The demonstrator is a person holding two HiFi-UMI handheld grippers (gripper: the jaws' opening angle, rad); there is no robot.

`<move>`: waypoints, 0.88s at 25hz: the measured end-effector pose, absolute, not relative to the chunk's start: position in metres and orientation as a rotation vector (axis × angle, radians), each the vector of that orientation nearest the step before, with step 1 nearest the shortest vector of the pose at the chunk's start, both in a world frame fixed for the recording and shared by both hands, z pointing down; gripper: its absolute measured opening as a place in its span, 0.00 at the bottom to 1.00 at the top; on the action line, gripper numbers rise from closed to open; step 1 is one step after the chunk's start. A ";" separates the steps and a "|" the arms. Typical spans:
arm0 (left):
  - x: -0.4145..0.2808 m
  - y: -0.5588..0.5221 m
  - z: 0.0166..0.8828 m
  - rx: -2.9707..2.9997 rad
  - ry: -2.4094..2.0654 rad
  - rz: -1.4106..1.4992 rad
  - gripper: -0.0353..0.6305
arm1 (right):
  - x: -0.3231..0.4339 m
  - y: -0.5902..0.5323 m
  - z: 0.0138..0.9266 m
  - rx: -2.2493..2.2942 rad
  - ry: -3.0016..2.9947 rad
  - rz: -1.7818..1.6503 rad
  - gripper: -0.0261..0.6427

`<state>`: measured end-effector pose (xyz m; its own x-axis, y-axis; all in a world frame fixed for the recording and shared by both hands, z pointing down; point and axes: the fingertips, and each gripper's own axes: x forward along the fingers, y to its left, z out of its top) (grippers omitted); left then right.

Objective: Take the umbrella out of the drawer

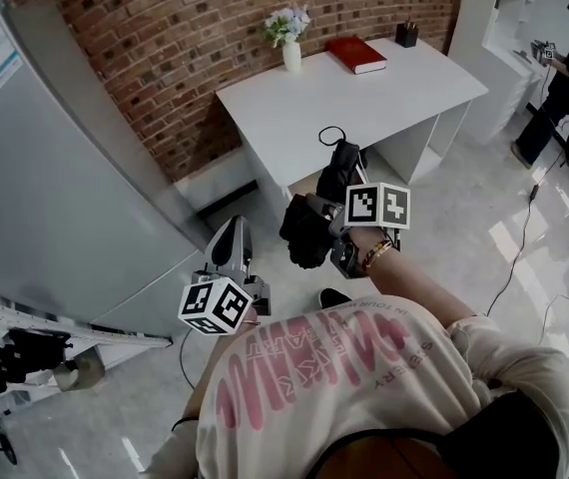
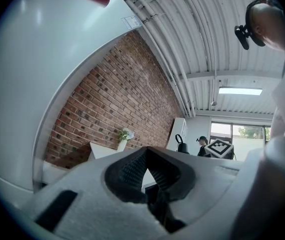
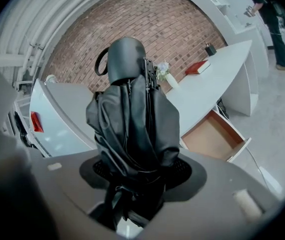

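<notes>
A black folded umbrella (image 1: pixel 336 173) stands up between the jaws of my right gripper (image 1: pixel 319 236), which is shut on its lower end. In the right gripper view the umbrella (image 3: pixel 132 114) fills the middle, its round handle and wrist loop at the top, with the right gripper (image 3: pixel 137 171) clamped on the bunched fabric. It hangs in the air in front of the white desk (image 1: pixel 364 103). The desk's drawer (image 3: pixel 210 139) is pulled out and looks empty. My left gripper (image 1: pixel 233 230) is lower left, apart from the umbrella. The left gripper (image 2: pixel 147 154) is shut with nothing between its ribbed pads.
A large grey cabinet (image 1: pixel 65 178) stands close on the left before a brick wall (image 1: pixel 165 38). On the desk are a vase of flowers (image 1: pixel 289 38), a red book (image 1: pixel 356 54) and a black cup (image 1: pixel 406 34). Another person (image 1: pixel 564 78) stands far right; a cable (image 1: pixel 519 247) lies on the floor.
</notes>
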<state>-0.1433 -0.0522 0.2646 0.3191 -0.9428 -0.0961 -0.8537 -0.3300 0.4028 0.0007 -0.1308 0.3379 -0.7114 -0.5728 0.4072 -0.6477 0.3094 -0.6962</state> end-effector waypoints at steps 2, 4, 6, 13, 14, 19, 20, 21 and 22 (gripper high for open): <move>-0.143 -0.052 0.272 2.290 -1.617 -0.454 0.06 | -0.001 -0.128 0.336 1.148 -2.479 1.345 0.42; -0.142 -0.054 0.276 2.286 -1.613 -0.451 0.06 | -0.003 -0.126 0.334 1.134 -2.488 1.311 0.42; -0.139 -0.056 0.275 2.294 -1.609 -0.448 0.06 | -0.005 -0.127 0.331 1.132 -2.502 1.255 0.42; -0.134 -0.072 0.274 2.291 -1.623 -0.413 0.06 | -0.009 -0.141 0.314 1.130 -2.563 1.033 0.42; -0.133 -0.076 0.273 2.293 -1.628 -0.405 0.06 | -0.009 -0.145 0.313 1.127 -2.567 1.014 0.42; -0.124 -0.098 0.270 2.287 -1.653 -0.402 0.06 | -0.002 -0.166 0.306 1.097 -2.584 0.947 0.42; -0.121 -0.103 0.268 2.289 -1.655 -0.406 0.06 | -0.001 -0.170 0.304 1.089 -2.590 0.936 0.42; -0.117 -0.108 0.267 2.292 -1.655 -0.409 0.06 | 0.001 -0.175 0.301 1.085 -2.595 0.924 0.42; -0.113 -0.113 0.265 2.296 -1.654 -0.411 0.06 | 0.004 -0.180 0.299 1.084 -2.600 0.911 0.42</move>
<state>-0.1126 -0.1134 0.2654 0.3034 -0.9506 -0.0648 -0.8706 -0.3042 0.3868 0.0043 -0.1801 0.2986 -0.7178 -0.5824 0.3816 -0.6932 0.5464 -0.4699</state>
